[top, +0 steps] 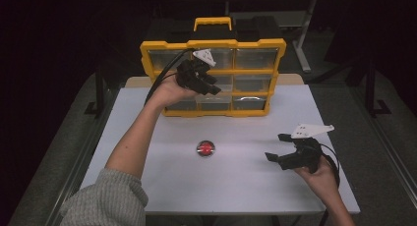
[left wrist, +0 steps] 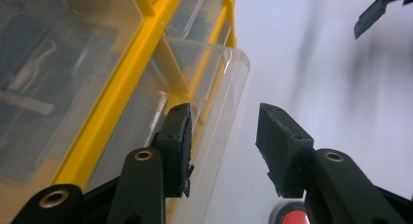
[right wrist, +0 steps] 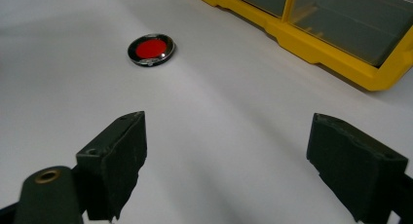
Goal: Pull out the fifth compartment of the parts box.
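Left hand-held gripper [top: 209, 86]: raised in front of the yellow organizer [top: 255, 42], at its middle column. Jaws part open; a clear drawer [left wrist: 224, 112] stands pulled out of the frame w/ its front edge in the gap between the pads. Pads not pressing on it as far as the left gripper view shows; the inner pad sits just beside the drawer wall.
Right hand-held gripper [top: 275, 147]: low over the tabletop [top: 147, 186], near the right edge, pointing left. Jaws wide open, nothing between them.
Clear drawer: transparent plastic, slid partway out, tilted toward the camera in the left gripper view. Contents cannot be told.
Yellow organizer: stands upright at the far side of the tabletop, yellow frame, 3 x 3 grid of clear drawers, carry handle [top: 212, 22] on top.
Red disc [top: 206, 148]: flat, round, dark rim w/ red centre. Lies on the tabletop, approx. centre, well apart from the organizer and between the two arms. Untouched.
Left forearm [top: 135, 137]: grey knit sleeve, reaches diagonally from bottom left up to the organizer.
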The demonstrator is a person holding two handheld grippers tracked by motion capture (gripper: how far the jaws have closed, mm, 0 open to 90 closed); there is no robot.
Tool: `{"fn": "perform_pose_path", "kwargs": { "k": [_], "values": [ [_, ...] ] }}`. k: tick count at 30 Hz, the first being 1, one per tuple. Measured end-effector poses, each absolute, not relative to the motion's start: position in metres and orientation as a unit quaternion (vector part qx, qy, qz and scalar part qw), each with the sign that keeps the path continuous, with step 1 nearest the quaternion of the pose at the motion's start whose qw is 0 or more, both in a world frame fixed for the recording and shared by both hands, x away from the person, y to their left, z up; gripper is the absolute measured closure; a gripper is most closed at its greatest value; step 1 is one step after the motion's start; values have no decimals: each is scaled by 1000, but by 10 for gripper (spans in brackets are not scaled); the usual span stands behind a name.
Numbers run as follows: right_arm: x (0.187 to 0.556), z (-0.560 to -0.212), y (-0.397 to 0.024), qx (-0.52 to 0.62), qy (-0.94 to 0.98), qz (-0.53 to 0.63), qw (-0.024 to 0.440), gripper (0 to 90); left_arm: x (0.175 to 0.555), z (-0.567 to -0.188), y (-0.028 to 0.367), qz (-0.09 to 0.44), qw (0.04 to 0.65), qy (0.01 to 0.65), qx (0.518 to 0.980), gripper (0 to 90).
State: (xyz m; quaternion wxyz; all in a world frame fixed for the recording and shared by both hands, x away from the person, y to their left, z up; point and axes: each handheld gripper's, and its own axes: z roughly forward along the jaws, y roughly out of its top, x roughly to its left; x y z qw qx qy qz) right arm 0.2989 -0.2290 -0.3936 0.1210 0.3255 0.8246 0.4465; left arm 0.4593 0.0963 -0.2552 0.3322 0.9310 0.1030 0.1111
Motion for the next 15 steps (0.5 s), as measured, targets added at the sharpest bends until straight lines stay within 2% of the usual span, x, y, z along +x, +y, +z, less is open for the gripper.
{"fn": "perform_pose_path", "kwargs": {
  "k": [9,15],
  "values": [
    [299,-395,-228,323,826,446,119,138,464,-263,95,104,327,109,933,653],
    [299,-395,-228,321,826,449,118,138,463,-266,96,108,317,107,936,653]
  ]
}}
